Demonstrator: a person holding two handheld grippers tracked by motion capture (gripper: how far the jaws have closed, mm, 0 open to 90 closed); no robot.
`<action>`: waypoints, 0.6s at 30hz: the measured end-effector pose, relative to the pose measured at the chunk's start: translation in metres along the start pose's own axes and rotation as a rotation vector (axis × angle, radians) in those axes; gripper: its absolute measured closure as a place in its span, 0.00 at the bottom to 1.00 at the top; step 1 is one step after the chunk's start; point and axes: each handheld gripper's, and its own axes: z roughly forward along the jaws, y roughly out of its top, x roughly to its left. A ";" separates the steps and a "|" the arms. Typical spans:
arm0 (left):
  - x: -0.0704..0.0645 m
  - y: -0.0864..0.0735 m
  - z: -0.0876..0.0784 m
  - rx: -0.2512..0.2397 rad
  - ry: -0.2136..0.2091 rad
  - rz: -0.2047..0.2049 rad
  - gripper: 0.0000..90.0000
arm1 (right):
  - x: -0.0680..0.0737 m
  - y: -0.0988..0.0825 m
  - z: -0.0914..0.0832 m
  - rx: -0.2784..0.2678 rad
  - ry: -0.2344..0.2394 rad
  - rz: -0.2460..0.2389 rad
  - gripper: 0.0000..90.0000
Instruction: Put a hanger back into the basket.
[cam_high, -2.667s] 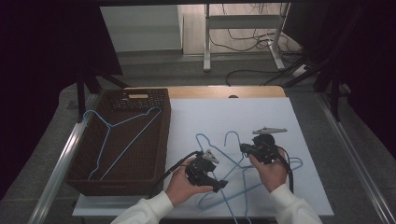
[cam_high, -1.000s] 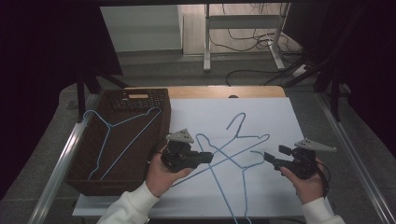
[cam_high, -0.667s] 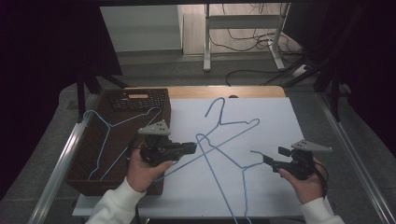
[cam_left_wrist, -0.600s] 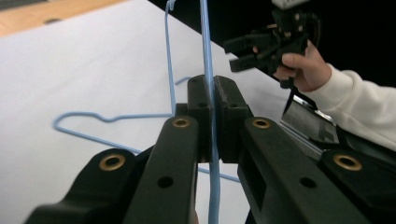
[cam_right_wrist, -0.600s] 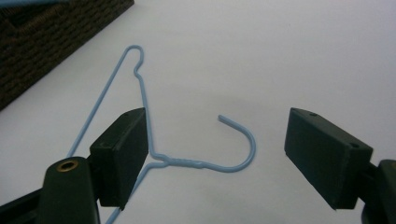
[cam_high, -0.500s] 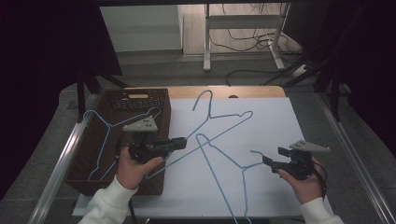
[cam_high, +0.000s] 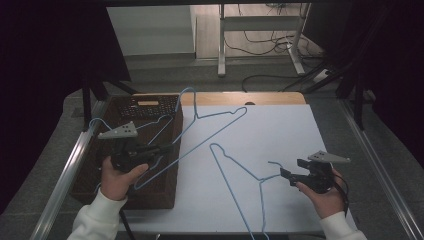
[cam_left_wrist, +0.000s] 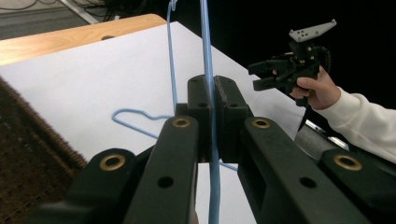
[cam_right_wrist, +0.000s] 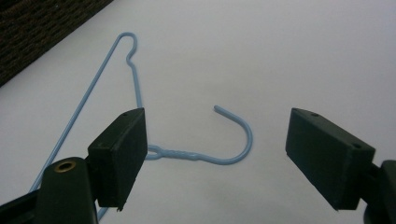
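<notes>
The left claw (cam_high: 167, 148) clamps a blue wire hanger (cam_high: 210, 125) above the wicker basket (cam_high: 95, 172) at nine o'clock. At four o'clock the right claw (cam_high: 286, 175) gapes wide near a second hanger (cam_high: 235, 172) lying on the worktop (cam_high: 280, 130).

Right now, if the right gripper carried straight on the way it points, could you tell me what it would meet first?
Most likely the hook of the blue hanger lying on the white table; it sits straight ahead between the right gripper's open jaws. Depth is hard to judge.
</notes>
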 end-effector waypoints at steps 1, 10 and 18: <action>0.002 -0.001 -0.002 -0.001 0.003 -0.002 0.97 | 0.000 0.000 0.000 0.004 -0.001 -0.003 0.23; 0.015 -0.006 -0.027 -0.045 0.041 -0.021 0.97 | 0.002 -0.001 0.001 0.010 0.002 -0.013 0.23; 0.034 -0.011 -0.053 -0.107 0.087 -0.055 0.97 | 0.002 -0.002 0.004 0.023 -0.007 -0.027 0.23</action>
